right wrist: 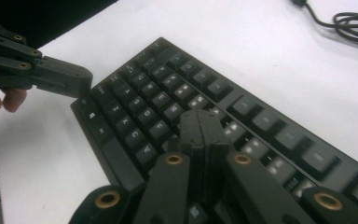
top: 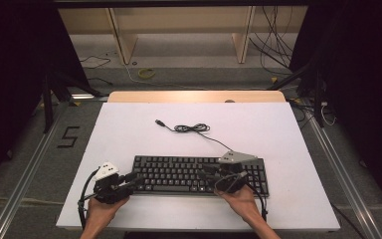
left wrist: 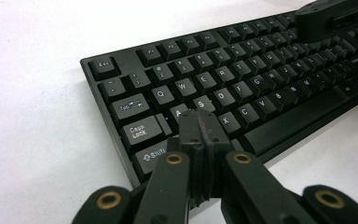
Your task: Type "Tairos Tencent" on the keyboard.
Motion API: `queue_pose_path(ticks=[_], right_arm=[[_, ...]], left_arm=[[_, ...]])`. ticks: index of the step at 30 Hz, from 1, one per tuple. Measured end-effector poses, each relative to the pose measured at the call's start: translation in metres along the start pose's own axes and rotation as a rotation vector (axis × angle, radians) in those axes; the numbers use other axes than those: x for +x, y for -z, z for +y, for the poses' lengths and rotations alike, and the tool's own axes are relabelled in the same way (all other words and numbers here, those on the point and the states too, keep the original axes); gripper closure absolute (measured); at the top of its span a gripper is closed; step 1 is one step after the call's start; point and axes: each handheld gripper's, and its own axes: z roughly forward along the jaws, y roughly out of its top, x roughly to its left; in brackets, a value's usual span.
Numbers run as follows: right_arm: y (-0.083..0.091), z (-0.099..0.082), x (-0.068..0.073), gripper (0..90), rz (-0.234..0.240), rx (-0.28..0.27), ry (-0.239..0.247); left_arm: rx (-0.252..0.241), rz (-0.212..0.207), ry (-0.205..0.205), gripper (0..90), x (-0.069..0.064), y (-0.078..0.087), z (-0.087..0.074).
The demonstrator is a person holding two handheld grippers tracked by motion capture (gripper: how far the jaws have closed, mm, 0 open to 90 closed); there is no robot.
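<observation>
- My left gripper (left wrist: 199, 122) is squeezed tight with nothing inside it. The two jaws press flat on each other, so they make one thin tip — like one finger.
- That tip sits over the left end of the keyboard (top: 199, 174), right by the A key (left wrist: 179, 113) and the S key (left wrist: 204, 103). I think I hold it this way so I can poke one key and not bump the next one.
- I cannot tell if the tip is touching a key yet or just hanging a bit above it.
- My right gripper (right wrist: 200, 122) is squeezed tight too, and it holds nothing. Its tip sits over the middle keys, in the letter rows.
- In the high view my left gripper (top: 129, 180) comes in at the left end of the keyboard and my right gripper (top: 214, 175) comes in at the right part. Each hand gets its own side, so they do not bump.
- The keyboard lies flat on the white table (top: 288, 134), close to my edge and turned to face me. That keeps the keys easy to reach.
- Its cable (top: 191, 128) runs away from me — part of it is looped in a little bunch, and the plug lies loose on the table. It stays far from my hands, so it is not in the way.
</observation>
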Motion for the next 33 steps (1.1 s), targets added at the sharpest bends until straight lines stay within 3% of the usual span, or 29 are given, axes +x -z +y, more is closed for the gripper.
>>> queue_pose_path(ticks=[12, 33], right_arm=[[-0.023, 0.009, 0.008, 90.0, -0.010, 0.038, 0.014], [-0.038, 0.010, 0.010, 90.0, -0.032, 0.071, 0.018]], left_arm=[[0.026, 0.009, 0.007, 88.8, 0.003, -0.002, 0.000], [0.049, 0.015, 0.016, 88.8, 0.007, -0.006, 0.000]])
